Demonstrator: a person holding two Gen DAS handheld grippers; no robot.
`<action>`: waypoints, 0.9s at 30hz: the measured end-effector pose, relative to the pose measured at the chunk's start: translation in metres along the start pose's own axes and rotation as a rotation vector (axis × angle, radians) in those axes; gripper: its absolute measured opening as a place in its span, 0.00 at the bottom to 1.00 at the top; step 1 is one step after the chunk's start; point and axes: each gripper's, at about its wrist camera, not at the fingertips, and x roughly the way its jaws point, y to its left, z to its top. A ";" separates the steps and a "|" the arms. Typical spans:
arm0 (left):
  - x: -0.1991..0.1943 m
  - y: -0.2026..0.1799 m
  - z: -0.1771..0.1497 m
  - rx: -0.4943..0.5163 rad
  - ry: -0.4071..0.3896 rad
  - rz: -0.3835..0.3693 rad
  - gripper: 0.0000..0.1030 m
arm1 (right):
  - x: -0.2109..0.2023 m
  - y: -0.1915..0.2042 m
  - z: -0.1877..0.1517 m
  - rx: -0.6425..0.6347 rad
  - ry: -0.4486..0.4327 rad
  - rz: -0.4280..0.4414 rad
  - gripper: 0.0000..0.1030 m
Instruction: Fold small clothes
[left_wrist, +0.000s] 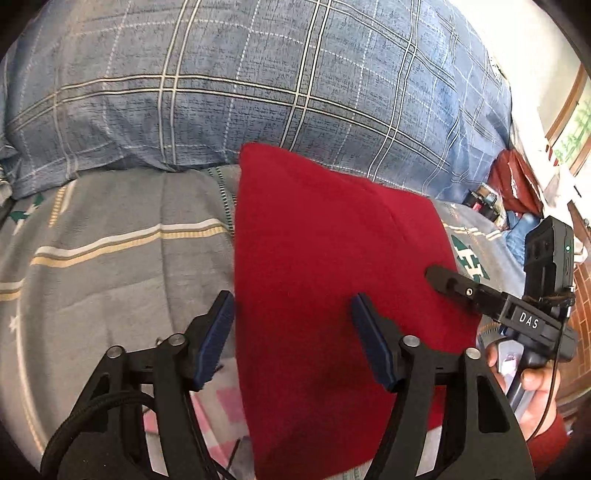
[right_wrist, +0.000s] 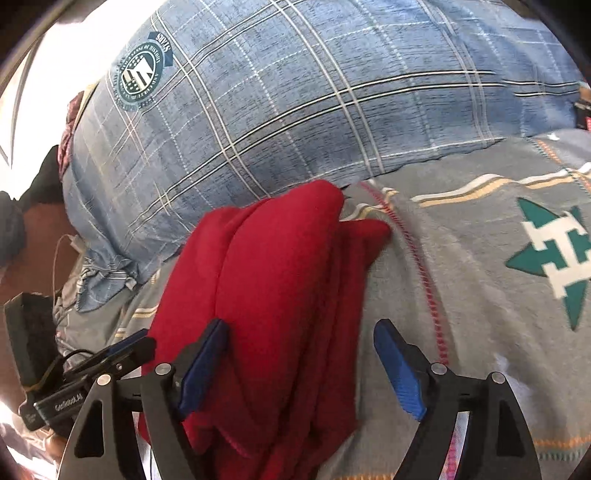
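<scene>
Lying folded on the grey bed blanket (right_wrist: 461, 258) against the blue plaid pillow (left_wrist: 258, 81), the red garment (left_wrist: 325, 258) sits under both released grippers, left gripper (left_wrist: 291, 339) and right gripper (right_wrist: 299, 369), neither clamping it. A careless pad could snag and undo the layers. Readable: "DAS" on the right gripper, "STARS" on the pillow badge (right_wrist: 142, 75).

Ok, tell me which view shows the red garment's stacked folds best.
The right wrist view: the red garment is seen along its side, so its layered folds show between the open right gripper jaws. The left wrist view shows only its flat top, with one faint crease, beneath the open left gripper.
</scene>
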 end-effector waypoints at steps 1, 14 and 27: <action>0.003 0.000 0.001 0.000 0.001 -0.001 0.67 | 0.002 0.000 0.001 -0.005 -0.002 0.010 0.77; 0.026 0.003 0.007 -0.024 0.015 -0.063 0.73 | 0.025 0.015 0.004 -0.093 0.013 0.054 0.63; -0.071 -0.004 -0.009 -0.013 -0.048 -0.131 0.51 | -0.033 0.072 0.003 -0.154 -0.040 0.153 0.39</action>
